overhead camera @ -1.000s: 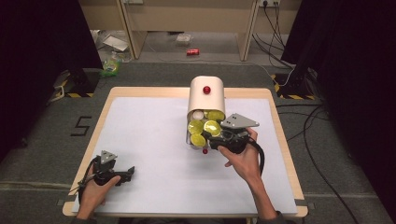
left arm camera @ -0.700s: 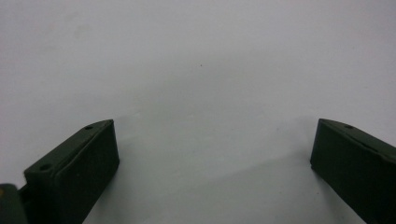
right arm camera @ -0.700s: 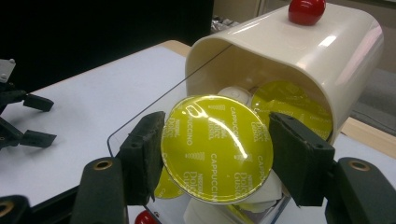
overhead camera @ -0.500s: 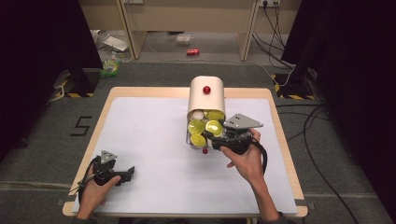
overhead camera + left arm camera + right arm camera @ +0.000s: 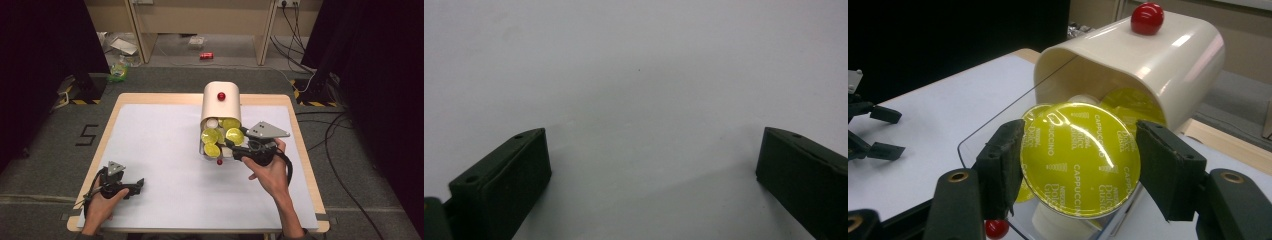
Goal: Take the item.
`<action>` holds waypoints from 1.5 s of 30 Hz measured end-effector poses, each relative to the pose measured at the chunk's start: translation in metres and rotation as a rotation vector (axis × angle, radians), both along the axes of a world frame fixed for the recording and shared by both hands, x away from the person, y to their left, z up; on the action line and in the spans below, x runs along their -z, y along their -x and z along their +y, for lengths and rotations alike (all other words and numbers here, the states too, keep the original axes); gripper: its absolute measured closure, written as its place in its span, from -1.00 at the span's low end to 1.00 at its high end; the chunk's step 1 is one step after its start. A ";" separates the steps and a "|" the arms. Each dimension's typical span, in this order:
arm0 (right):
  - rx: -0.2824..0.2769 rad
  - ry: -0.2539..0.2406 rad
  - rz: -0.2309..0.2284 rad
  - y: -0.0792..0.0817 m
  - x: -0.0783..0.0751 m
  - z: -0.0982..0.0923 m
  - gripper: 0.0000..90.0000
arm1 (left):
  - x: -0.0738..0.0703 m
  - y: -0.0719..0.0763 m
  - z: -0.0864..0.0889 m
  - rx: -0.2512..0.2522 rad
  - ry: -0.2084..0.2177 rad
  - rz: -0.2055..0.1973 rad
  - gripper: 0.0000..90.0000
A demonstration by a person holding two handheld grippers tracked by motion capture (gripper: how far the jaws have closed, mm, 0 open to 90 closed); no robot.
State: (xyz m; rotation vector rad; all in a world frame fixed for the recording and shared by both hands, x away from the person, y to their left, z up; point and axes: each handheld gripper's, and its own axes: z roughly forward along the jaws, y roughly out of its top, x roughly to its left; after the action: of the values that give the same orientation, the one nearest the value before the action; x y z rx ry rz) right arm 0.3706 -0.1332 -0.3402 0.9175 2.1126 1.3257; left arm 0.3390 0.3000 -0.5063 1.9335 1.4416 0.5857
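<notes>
Overhead camera facing forward and down, tool cameras close above table point(image 5: 150, 145), both seeing its white top

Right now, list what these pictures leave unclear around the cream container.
- Capsule count: the cream rounded container covers those deeper inside, high view.
- Right gripper grip: right gripper view, its jaws flank the yellow foil-topped capsule; contact unclear.
- Small red ball: a jaw hides part.

Yellow foil lid of the coffee capsule point(image 5: 1080, 159) in the right gripper view: "CAPPUCCINO" printed repeatedly, alternating with "NESCAFÉ Dolce Gusto" (the smaller brand lettering is only partly legible). Floor point(image 5: 50, 125) left of the surface in the high view: a dark mark point(image 5: 88, 135) shaped like the numeral "5".
</notes>
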 end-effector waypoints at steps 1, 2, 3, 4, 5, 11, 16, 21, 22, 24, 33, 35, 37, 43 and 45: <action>0.005 -0.002 0.003 0.001 -0.001 -0.002 -0.14 | 0.000 0.000 0.000 0.000 0.000 0.000 -1.00; 0.006 0.000 -0.001 0.001 -0.001 -0.004 -0.14 | 0.000 0.000 0.000 0.000 0.000 -0.001 -1.00; 0.010 -0.001 -0.001 0.002 -0.001 -0.005 -0.14 | 0.000 0.000 0.000 0.000 0.000 0.000 -1.00; 0.013 0.003 -0.001 0.003 -0.002 -0.008 -0.14 | 0.000 0.000 0.000 0.000 0.000 0.000 -1.00; 0.016 -0.002 -0.004 0.003 -0.002 -0.009 -0.14 | 0.000 0.000 0.000 0.000 0.000 0.000 -1.00; 0.036 0.000 -0.006 0.006 -0.004 -0.019 -0.14 | 0.000 0.000 0.000 0.000 0.000 0.000 -1.00; 0.050 0.003 -0.008 0.008 -0.004 -0.026 -0.14 | 0.000 0.000 0.000 0.000 0.000 0.000 -1.00; 0.072 0.003 -0.010 0.009 -0.004 -0.034 -0.14 | 0.000 0.000 0.000 0.000 0.000 0.000 -1.00; 0.077 0.002 -0.007 0.009 -0.004 -0.036 -0.14 | 0.000 0.000 0.000 0.000 0.000 -0.001 -1.00; 0.084 0.005 -0.006 0.010 -0.003 -0.040 -0.14 | 0.000 0.000 0.000 0.000 0.000 0.000 -1.00; 0.118 0.007 -0.012 0.011 -0.002 -0.052 -0.14 | 0.000 0.000 0.000 0.000 0.000 0.000 -1.00; 0.123 0.015 -0.012 0.011 -0.001 -0.054 -0.14 | 0.000 0.000 0.000 0.000 0.000 -0.001 -1.00; 0.130 0.018 -0.010 0.011 0.001 -0.055 -0.14 | 0.000 0.000 0.000 0.000 0.000 -0.001 -1.00; 0.141 0.035 0.001 0.011 0.007 -0.061 -0.14 | 0.000 0.000 0.000 0.000 0.000 -0.001 -1.00; 0.148 0.037 0.003 0.011 0.008 -0.063 -0.14 | 0.000 0.000 0.000 -0.001 0.000 -0.001 -1.00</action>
State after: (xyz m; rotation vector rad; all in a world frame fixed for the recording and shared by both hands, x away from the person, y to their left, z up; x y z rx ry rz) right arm 0.3593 -0.1964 -0.3482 1.0393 2.0224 1.2080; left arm 0.3389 0.2999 -0.5063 1.9327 1.4416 0.5869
